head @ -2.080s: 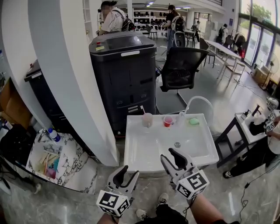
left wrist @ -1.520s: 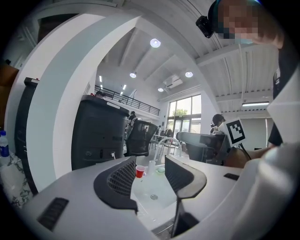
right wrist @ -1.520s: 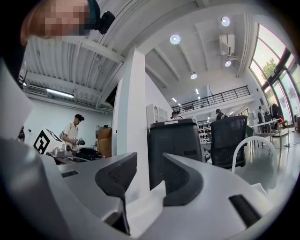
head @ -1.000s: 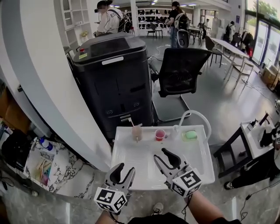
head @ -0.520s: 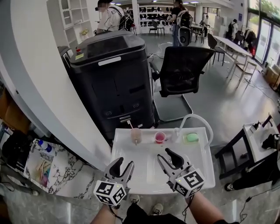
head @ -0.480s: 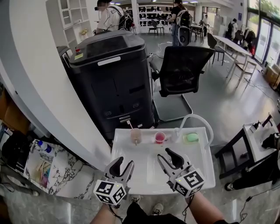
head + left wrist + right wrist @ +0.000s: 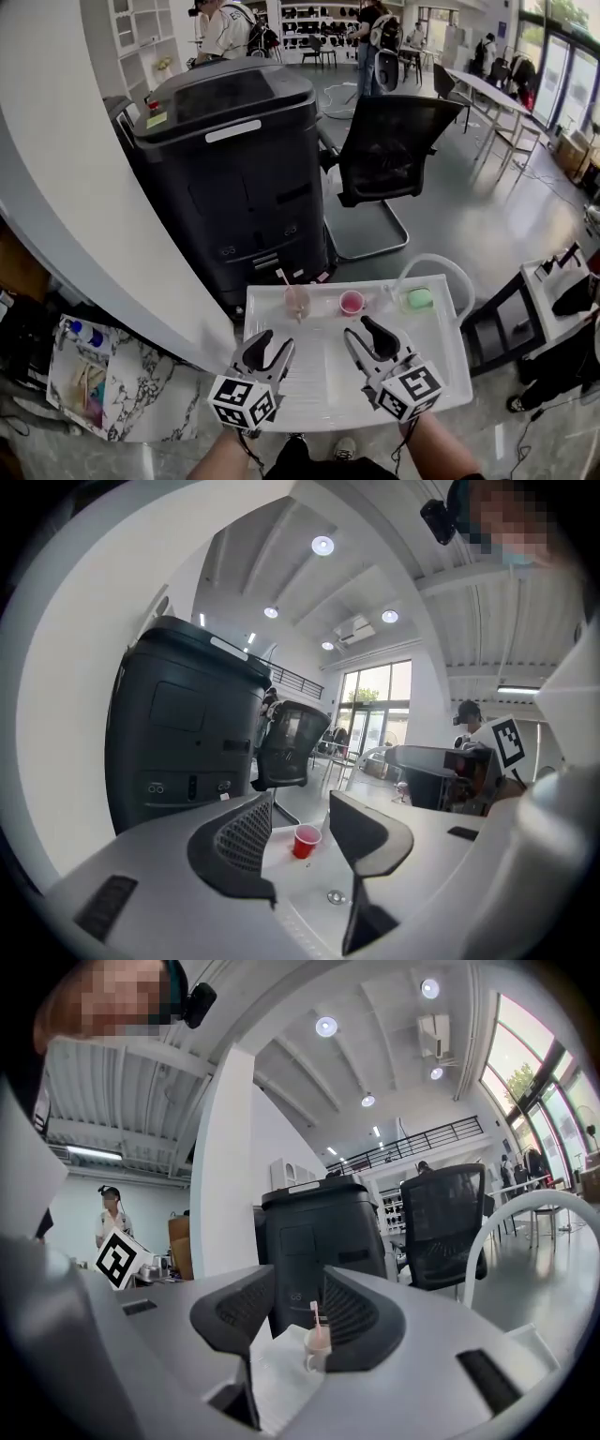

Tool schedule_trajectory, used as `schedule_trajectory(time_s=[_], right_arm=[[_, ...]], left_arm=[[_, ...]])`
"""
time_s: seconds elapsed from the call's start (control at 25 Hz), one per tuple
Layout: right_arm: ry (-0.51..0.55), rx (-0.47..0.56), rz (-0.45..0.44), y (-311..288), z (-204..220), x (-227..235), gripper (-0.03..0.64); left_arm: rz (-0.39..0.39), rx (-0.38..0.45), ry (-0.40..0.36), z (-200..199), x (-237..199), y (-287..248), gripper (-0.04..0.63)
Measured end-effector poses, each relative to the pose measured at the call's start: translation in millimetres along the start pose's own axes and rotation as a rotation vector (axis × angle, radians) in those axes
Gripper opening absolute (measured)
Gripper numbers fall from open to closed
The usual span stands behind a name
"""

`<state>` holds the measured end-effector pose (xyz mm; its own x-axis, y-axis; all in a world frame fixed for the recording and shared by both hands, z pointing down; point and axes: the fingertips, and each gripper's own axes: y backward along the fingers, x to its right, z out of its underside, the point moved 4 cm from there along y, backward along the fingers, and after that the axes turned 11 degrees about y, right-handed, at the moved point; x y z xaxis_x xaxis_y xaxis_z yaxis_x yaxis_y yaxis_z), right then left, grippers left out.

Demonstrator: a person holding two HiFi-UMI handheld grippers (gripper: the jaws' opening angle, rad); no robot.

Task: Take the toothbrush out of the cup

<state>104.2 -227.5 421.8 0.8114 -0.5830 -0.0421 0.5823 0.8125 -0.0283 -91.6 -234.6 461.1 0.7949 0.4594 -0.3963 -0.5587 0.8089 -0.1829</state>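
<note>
Nearest the person, the left gripper (image 7: 270, 345) and right gripper (image 7: 365, 332) hover side by side over the front part of a white sink (image 7: 323, 389), both w/ jaws spread wide and nothing held. In the left gripper view the gap between the jaws frames a small red cup (image 7: 305, 840) standing further back on the sink, well apart from the tips. In the right gripper view the gap frames the pale cup (image 7: 317, 1350) w/ the toothbrush (image 7: 315, 1320) standing in it, handle up and leaning slightly; the jaws are short of it, not touching. In the head view the pale cup stands at the sink's back rim, left of centre, approx. ahead of the left gripper; the red cup is just to its right, then a green block (image 7: 419, 298) (soap or sponge, can't tell which) near the back right corner. A white curved pipe (image 7: 433, 262) arches over that corner. Behind the sink stands a big black machine (image 7: 230, 159), w/ a black office chair (image 7: 394, 141) to its right and a white pillar (image 7: 66, 169) at left. People stand far back in the room.
</note>
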Motion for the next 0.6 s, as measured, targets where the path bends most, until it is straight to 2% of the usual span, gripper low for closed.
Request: schedule_trajectory(time_s=[0.6], right_arm=[[-0.009, -0.092, 0.125, -50.4, 26.2, 1.7, 0.164]], left_arm=[[0.083, -0.110, 0.068, 6.5, -86.0, -63.0, 0.199]])
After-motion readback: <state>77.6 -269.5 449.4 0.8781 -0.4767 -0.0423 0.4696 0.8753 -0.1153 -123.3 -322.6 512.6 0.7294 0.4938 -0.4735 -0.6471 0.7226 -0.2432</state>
